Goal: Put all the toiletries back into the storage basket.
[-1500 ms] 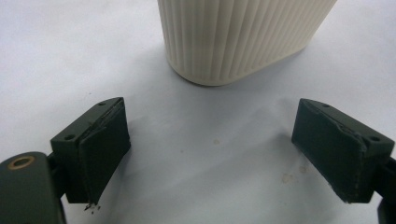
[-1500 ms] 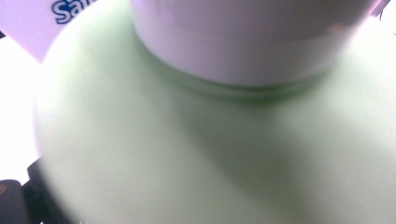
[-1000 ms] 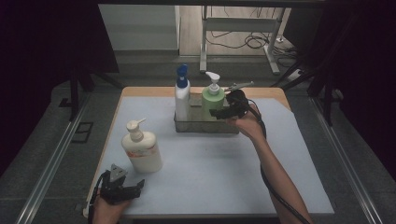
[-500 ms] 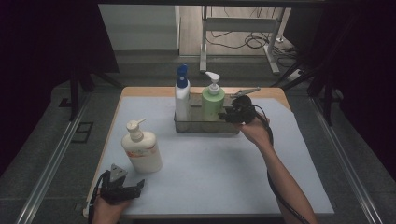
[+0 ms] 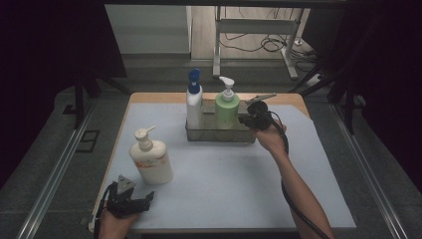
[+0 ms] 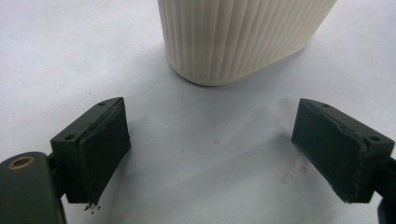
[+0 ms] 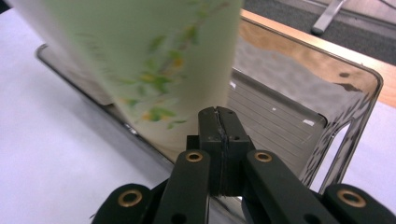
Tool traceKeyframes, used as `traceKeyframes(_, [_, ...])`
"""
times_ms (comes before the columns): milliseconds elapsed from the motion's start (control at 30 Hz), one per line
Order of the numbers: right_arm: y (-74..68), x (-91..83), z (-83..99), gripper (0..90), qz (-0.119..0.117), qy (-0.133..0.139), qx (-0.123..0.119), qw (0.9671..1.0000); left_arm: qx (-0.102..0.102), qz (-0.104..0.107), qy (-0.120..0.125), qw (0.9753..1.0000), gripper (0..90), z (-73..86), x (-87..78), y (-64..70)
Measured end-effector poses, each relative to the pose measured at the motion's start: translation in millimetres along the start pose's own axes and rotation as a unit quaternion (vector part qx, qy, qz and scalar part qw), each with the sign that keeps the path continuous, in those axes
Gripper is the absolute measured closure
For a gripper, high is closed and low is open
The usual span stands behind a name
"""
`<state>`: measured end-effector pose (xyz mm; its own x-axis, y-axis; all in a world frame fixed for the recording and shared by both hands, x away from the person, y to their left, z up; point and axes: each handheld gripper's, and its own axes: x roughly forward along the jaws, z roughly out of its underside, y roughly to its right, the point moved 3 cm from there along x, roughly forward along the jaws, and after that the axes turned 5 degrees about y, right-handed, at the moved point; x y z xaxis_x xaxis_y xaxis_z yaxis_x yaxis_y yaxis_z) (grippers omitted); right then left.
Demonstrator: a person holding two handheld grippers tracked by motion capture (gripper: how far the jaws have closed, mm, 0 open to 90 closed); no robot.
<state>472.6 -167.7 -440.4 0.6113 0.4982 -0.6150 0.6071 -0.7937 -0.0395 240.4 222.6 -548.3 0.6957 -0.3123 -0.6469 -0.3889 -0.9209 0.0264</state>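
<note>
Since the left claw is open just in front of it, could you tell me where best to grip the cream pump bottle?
Take the cream pump bottle across its ribbed oval body, low down, coming in level from the person's side. The left claw already faces it, open. The body stands upright and probably offers more hold than the thin neck and pump head.
</note>
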Motion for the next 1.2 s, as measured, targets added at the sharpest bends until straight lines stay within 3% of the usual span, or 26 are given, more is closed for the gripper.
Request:
traceKeyframes(133, [7.3,9.0,-0.4,89.8,0.001,-0.003,0.021,0.9998,0.001,0.000,0.000,1.0000,10.8,0.0,0.0,-0.2])
traceKeyframes(567, [15.0,33.5,-0.2,89.8,0.010,-0.031,0.029,0.9991,0.001,0.000,0.000,1.0000,10.8,-0.1,0.0,-0.2])
traceKeyframes(867, [14.3,39.3,3.1,89.8,0.008,-0.041,0.037,0.9984,0.001,0.000,0.000,1.0000,10.8,-0.1,0.0,-0.1])
traceKeyframes(1200, [6.7,48.1,5.9,89.9,0.006,-0.051,0.027,0.9983,0.001,0.000,-0.001,1.0000,10.8,-0.1,0.0,-0.2])
